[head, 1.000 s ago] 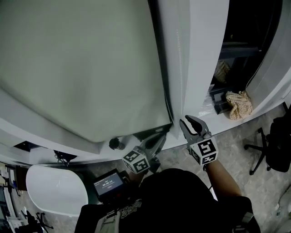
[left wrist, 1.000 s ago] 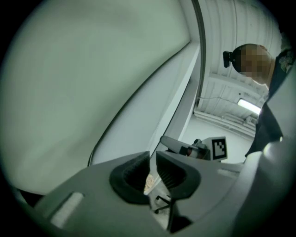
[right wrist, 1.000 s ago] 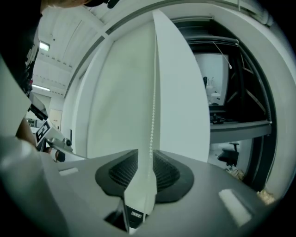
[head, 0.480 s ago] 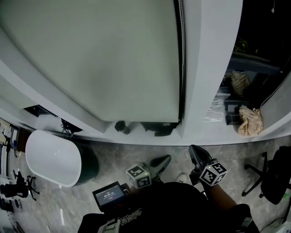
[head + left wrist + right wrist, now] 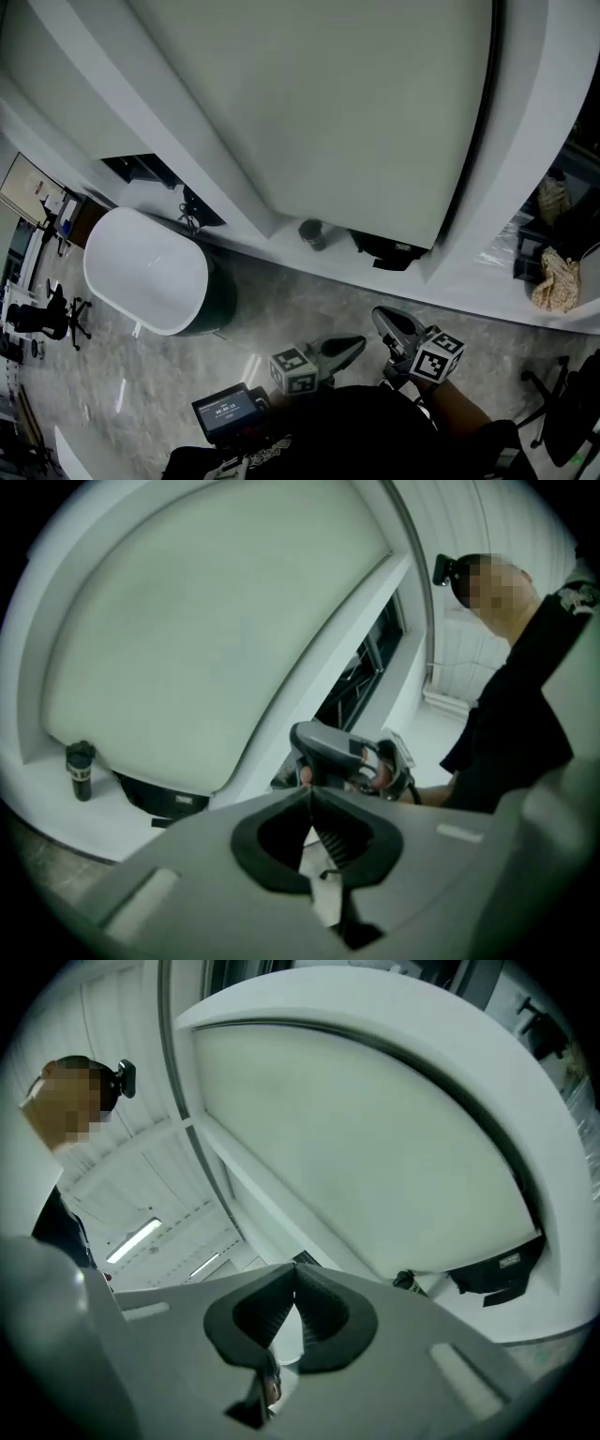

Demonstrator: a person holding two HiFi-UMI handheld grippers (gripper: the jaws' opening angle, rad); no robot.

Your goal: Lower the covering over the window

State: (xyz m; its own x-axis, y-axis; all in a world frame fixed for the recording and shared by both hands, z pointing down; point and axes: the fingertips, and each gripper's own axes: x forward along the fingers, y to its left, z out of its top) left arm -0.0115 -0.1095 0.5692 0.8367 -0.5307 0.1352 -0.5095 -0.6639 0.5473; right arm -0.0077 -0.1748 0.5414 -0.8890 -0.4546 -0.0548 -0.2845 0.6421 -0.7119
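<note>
The pale grey-green roller blind (image 5: 319, 103) hangs over the window, its lower edge just above the white sill (image 5: 281, 246). A dark cord (image 5: 480, 141) runs along its right edge. Both grippers are low over the floor, near my body and away from the blind. My left gripper (image 5: 352, 345) is shut with nothing between its jaws. Just to its right, my right gripper (image 5: 386, 321) is also shut and empty. The left gripper view shows the shut left gripper (image 5: 309, 794), the right gripper's fingers (image 5: 323, 752) ahead, and the blind (image 5: 206, 649). The right gripper (image 5: 293, 1269) points up at the blind (image 5: 375, 1147).
A dark tumbler (image 5: 312, 234) and a black object (image 5: 384, 251) sit on the sill under the blind. A white oval tub (image 5: 145, 272) stands on the floor at left. A crumpled cloth (image 5: 553, 281) lies at the far right. A small screen (image 5: 225, 410) is by my chest.
Both grippers came down from the blind's lower right corner to the floor area near my body. Their jaws went from open to shut. The head view swung left.
</note>
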